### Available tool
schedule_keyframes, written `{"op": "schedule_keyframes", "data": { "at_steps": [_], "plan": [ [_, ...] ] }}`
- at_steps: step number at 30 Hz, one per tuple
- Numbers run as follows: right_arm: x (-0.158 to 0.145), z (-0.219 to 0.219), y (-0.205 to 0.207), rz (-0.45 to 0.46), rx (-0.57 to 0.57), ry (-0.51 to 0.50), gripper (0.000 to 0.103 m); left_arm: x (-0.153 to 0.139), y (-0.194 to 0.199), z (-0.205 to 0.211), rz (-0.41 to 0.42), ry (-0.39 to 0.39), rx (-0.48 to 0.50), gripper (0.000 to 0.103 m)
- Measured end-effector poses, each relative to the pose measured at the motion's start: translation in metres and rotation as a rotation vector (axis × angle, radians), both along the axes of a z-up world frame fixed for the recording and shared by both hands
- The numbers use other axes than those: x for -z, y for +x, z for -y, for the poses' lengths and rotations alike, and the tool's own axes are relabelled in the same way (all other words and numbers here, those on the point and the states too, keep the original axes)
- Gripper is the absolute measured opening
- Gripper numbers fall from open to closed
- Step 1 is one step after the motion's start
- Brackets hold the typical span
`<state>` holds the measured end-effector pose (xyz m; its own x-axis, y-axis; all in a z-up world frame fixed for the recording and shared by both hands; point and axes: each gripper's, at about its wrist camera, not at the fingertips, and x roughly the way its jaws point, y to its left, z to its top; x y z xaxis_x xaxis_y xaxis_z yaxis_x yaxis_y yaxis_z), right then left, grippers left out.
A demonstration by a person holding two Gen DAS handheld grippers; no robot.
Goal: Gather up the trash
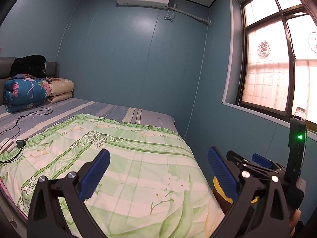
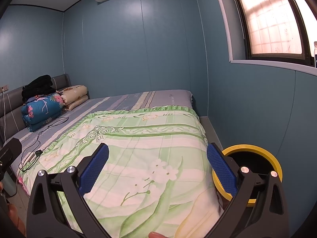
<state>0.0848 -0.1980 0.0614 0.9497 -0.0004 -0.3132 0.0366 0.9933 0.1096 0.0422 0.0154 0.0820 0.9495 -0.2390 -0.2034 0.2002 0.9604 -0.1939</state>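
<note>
Both the left hand-held gripper (image 1: pixel 158 170) and the right hand-held gripper (image 2: pixel 157 165) are held with fingers wide apart, nothing between them, above the green quilt (image 2: pixel 142 144) on the bed (image 2: pixel 122 101). A yellow-rimmed bin (image 2: pixel 249 148) stands just beside the bed's near corner, by the right hand-held gripper. No trash can be made out on the quilt. A clear bottle (image 1: pixel 300 113) on the windowsill (image 1: pixel 257 113) is judged the likeliest piece; it should be approached level and clamped at mid-body.
</note>
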Motion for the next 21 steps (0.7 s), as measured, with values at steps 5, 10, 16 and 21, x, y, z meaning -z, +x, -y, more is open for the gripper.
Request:
{"op": "schedule_keyframes", "data": {
  "at_steps": [5, 10, 16, 21],
  "plan": [
    [0.0017, 0.0011, 0.0013, -0.006, 0.001, 0.005, 0.095, 0.0003, 0.0005, 0.0007, -0.003, 0.003, 0.003, 0.095],
    [0.0035, 0.0030, 0.0022, -0.010, 0.003, 0.011, 0.095, 0.0003, 0.0006, 0.0015, -0.003, 0.007, 0.005, 0.095],
    [0.0049, 0.0053, 0.0037, -0.018, 0.004, 0.017, 0.095, 0.0010, 0.0004, 0.0032, -0.006, 0.008, 0.006, 0.095],
    [0.0056, 0.0055, 0.0040, -0.020, 0.007, 0.019, 0.095, 0.0013, 0.0011, 0.0033, -0.012, 0.011, 0.011, 0.095]
  ]
}}
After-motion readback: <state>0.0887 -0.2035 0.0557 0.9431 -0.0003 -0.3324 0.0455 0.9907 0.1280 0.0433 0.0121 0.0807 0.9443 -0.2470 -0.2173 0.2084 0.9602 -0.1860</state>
